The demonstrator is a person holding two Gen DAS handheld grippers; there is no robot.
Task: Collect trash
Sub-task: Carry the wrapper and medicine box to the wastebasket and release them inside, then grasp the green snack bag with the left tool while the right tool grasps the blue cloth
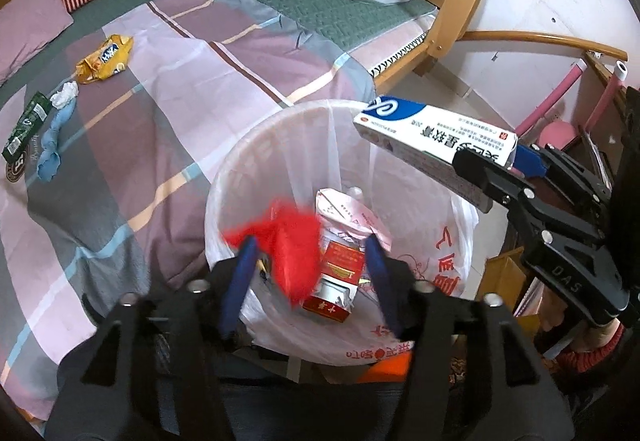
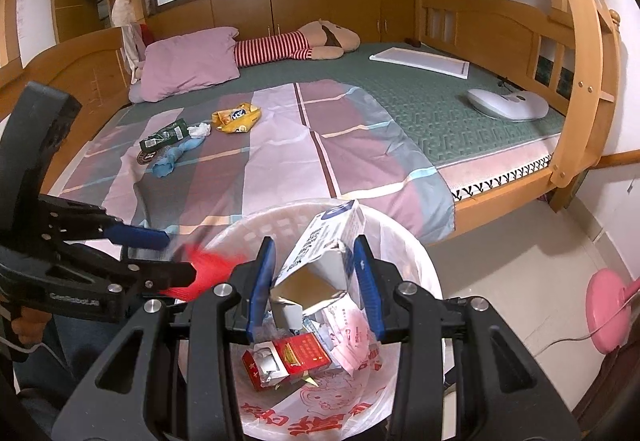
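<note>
While the left gripper [image 1: 308, 273] is hanging over the bin [image 1: 240, 169], its jaws are standing apart and a blurred red scrap [image 1: 292, 241] is sitting loose between them, apparently dropping toward the trash below; the pads are not pressing it. Just beside it, the right gripper [image 2: 316, 281] is clamping a white and blue carton [image 2: 324, 253], which is jutting out above the bin's far rim, not yet inside.

Inside the bin a red packet [image 2: 296, 357] and crumpled paper [image 2: 348, 337] are already lying on the liner. More trash is waiting near the bed's [image 2: 440, 109] left edge: a yellow wrapper [image 2: 236, 119], a green pack [image 2: 164, 135], a white tissue [image 2: 199, 130] and a blue rag [image 2: 172, 159].

To do this step well, I'd say the person should be keeping the left jaws wide until the scrap is falling clear, since a light piece may be clinging to a pad or drifting past the rim. The carton is long, so tilting it nose-down over the middle of the bin before letting go looks safer than releasing it across the rim, where it could be tipping out onto the floor.
</note>
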